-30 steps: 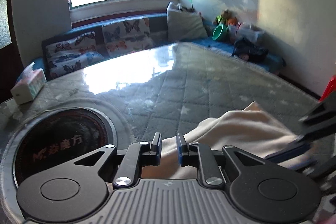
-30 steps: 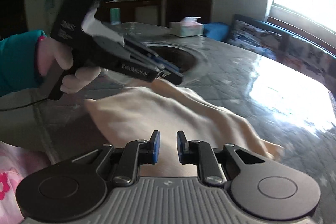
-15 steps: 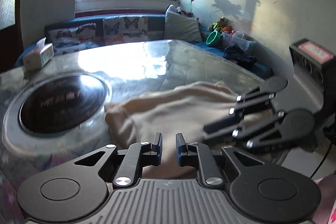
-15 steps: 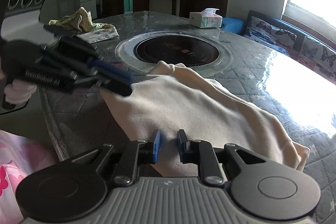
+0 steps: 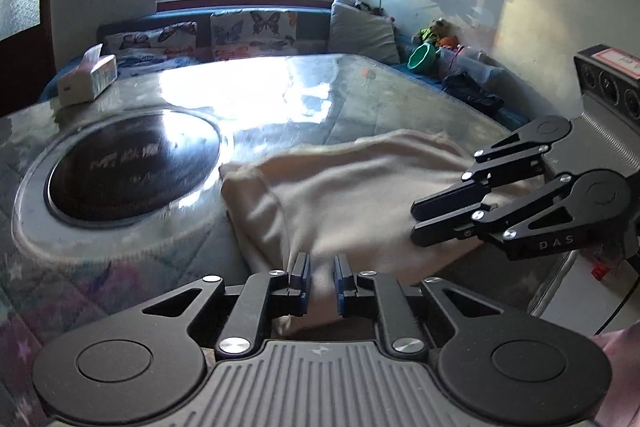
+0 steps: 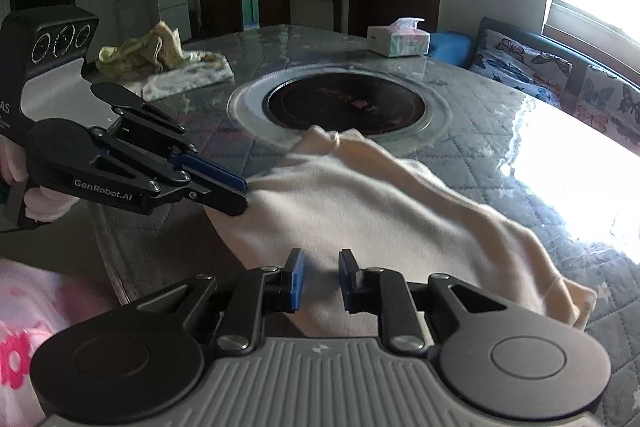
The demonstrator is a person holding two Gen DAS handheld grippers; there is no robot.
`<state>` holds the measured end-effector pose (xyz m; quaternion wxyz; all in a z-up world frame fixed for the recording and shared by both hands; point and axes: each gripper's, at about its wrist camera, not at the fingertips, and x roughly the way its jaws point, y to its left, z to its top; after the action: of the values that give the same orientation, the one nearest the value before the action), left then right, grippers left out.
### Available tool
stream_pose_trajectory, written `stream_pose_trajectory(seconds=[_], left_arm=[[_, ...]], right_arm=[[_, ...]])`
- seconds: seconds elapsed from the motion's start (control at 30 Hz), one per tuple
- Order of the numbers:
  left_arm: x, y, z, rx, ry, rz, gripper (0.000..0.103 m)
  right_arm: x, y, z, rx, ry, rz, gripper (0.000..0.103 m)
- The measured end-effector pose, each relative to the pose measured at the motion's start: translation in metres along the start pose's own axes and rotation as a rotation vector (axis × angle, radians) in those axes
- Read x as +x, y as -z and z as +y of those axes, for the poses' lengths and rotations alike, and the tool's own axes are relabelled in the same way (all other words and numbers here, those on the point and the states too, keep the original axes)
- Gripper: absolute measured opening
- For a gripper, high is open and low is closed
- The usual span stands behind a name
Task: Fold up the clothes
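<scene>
Quilted grey table under a glossy clear cover fills both views, w/ a round dark cooktop inset near its middle. Cream garment is the next biggest thing: it lies crumpled on the table, one bunched corner touching the cooktop ring's rim at 12 o'clock in my R wrist view, the other end trailing off toward 4 o'clock. Nearest hem sits right by the table edge, just ahead of both tools.

L gripper hovers at that near hem w/ a narrow gap between its blue pads, cloth showing through the gap; I can't tell if it's pinching fabric. From the R cam the same tool comes in at 9 o'clock, tips at the garment's edge.

R gripper is released, fingers apart, nothing between them, cloth just ahead.

Smaller stuff: yellowish cloth pile at 10 o'clock, tissue box at 1 o'clock, both well apart from the garment.
</scene>
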<state>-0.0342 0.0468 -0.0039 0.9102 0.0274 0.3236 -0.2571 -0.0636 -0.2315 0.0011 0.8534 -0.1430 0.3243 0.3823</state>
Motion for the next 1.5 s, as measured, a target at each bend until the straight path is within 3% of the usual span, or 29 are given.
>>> stream_pose_trajectory(seconds=[0.2,0.43,0.67,0.97,1.33,1.5], left_arm=[[0.014,-0.015,-0.001,-0.004,0.024,-0.024,0.014],[0.034,-0.012,0.009,-0.014,0.020,0.033,0.014],[0.039,-0.037,0.014,-0.005,0.009,-0.014,0.015],[0.073,-0.040,0.038,-0.047,-0.039,0.045,0.015],[0.077,-0.044,0.036,-0.037,-0.053,0.054,0.015],[0.064,-0.045,0.031,-0.026,-0.059,0.035,0.016]], right_arm=[[0.001,-0.001,-0.010,0.035,0.018,-0.003,0.018],[-0.001,-0.002,-0.022,0.065,0.024,-0.002,0.018],[0.003,-0.012,-0.064,0.129,0.136,-0.016,0.018],[0.026,-0.007,-0.108,0.230,0.200,0.010,0.016],[0.019,0.000,-0.103,0.217,0.204,0.014,0.017],[-0.002,0.000,-0.094,0.213,0.203,-0.017,0.017]])
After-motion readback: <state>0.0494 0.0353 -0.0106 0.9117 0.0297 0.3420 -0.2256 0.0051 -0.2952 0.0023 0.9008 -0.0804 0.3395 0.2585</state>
